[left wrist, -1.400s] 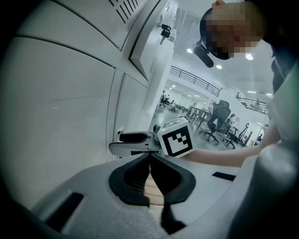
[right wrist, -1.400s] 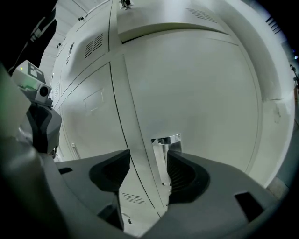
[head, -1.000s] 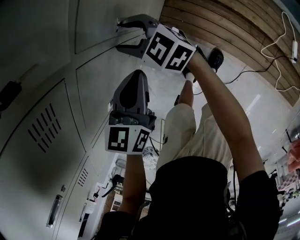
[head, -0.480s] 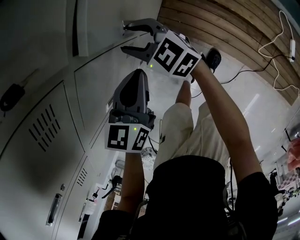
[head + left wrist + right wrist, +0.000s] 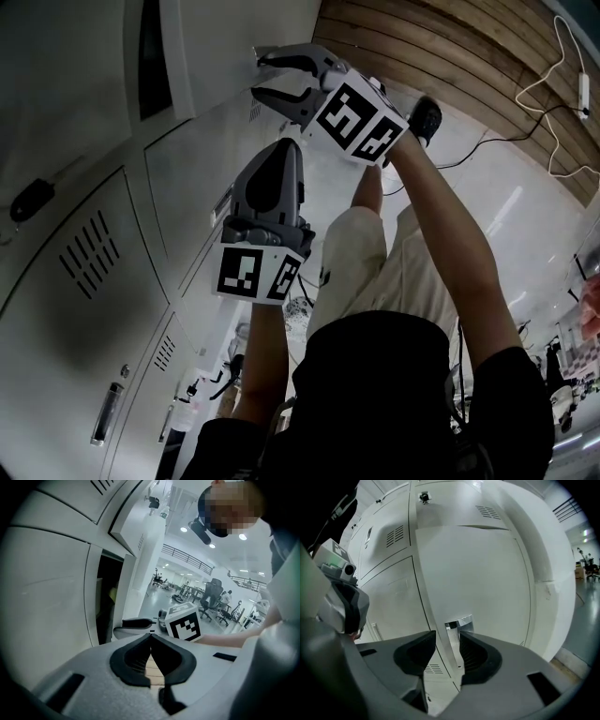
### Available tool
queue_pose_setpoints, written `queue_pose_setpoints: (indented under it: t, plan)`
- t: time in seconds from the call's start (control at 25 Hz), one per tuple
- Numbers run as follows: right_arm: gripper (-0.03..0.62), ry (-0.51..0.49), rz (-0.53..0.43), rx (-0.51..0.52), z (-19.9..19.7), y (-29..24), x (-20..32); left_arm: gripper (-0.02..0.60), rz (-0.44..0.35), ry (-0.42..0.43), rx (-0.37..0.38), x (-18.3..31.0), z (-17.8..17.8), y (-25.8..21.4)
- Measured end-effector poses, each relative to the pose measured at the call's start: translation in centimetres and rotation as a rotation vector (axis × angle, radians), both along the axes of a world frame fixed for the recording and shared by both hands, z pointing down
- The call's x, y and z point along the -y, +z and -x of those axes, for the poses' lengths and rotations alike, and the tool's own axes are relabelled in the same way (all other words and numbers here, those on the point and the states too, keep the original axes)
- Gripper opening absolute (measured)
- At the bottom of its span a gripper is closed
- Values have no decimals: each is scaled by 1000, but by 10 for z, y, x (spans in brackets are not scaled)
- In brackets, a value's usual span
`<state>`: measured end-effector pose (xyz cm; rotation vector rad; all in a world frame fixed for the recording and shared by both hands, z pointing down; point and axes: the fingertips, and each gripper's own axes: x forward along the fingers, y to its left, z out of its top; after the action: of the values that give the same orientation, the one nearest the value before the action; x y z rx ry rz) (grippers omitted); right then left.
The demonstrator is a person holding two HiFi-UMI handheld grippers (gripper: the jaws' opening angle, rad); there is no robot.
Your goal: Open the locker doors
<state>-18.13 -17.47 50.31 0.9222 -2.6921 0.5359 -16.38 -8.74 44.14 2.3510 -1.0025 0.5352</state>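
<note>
The grey locker bank fills the left of the head view. One upper door stands ajar, with a dark gap beside it. My right gripper reaches up to that door's edge. In the right gripper view a chrome handle stands between the jaws of the right gripper. They are closing, with the handle close to the right pad and a gap at the left pad. My left gripper hangs lower, apart from the lockers, shut with nothing in it. The left gripper view shows the open gap.
Closed vented doors lie below the open one, with a bar handle and a dark lock knob. The person's arms and legs fill the middle. A wooden wall and a white cable are at top right.
The upper door has swung further out and its dark gap has widened. The right gripper has moved slightly right with the door's edge and its jaws have narrowed. The left gripper has hardly moved.
</note>
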Motion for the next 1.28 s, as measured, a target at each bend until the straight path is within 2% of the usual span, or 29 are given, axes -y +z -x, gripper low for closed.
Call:
queue_pose_setpoints:
  t: [0.16, 0.68, 0.96, 1.12, 1.28]
  plan:
    - [147, 19, -2, -9, -9, 0, -2, 15, -6, 11, -2, -2, -5, -2]
    - [147, 25, 8, -32, -36, 0, -13, 15, -25, 49, 0, -5, -23, -7]
    - [147, 70, 25, -34, -55, 1, -19, 15, -29, 67, 7, -6, -37, -9]
    - [147, 92, 16, -52, -69, 0, -23, 15, -21, 73, -13, -6, -47, -13]
    - [127, 114, 21, -56, -81, -1, -28, 15, -27, 93, -12, -8, -59, -15]
